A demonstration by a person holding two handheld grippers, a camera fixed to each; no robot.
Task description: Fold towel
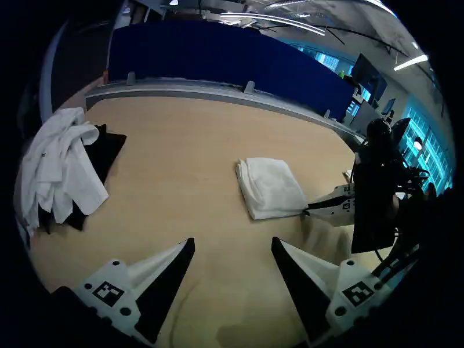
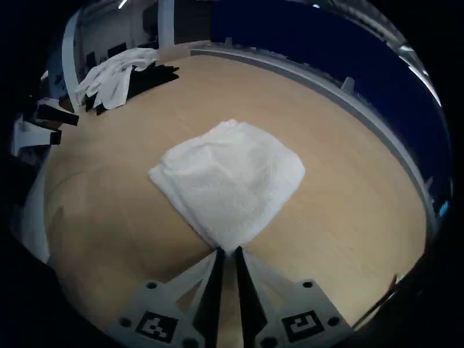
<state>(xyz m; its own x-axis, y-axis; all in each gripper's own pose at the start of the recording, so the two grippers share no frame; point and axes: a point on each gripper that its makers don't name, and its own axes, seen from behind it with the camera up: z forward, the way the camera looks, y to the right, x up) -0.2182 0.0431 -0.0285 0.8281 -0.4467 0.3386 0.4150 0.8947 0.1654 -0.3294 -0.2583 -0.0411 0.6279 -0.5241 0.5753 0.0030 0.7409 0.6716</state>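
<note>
Folded white towel (image 2: 229, 174) flat on the wooden surface (image 1: 174, 151). Right tool (image 2: 227, 249) clenched to a slit, tips touching the towel's near corner; actual pinch impossible to tell. Left tool (image 1: 232, 240) released, spread wide above bare wood, apart from the towel. Far off: white garments (image 1: 61, 162) heaped over black cloth (image 1: 104, 148). Blue partition (image 1: 232, 58) along the far edge.

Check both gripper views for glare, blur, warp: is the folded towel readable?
Left gripper view: ceiling light strips blown out, folded white terry towel sharp, grey table edge bowed by the fisheye. Right gripper view: towel evenly lit, texture crisp, no glare; blue partition panel bends hard along the right rim.
</note>
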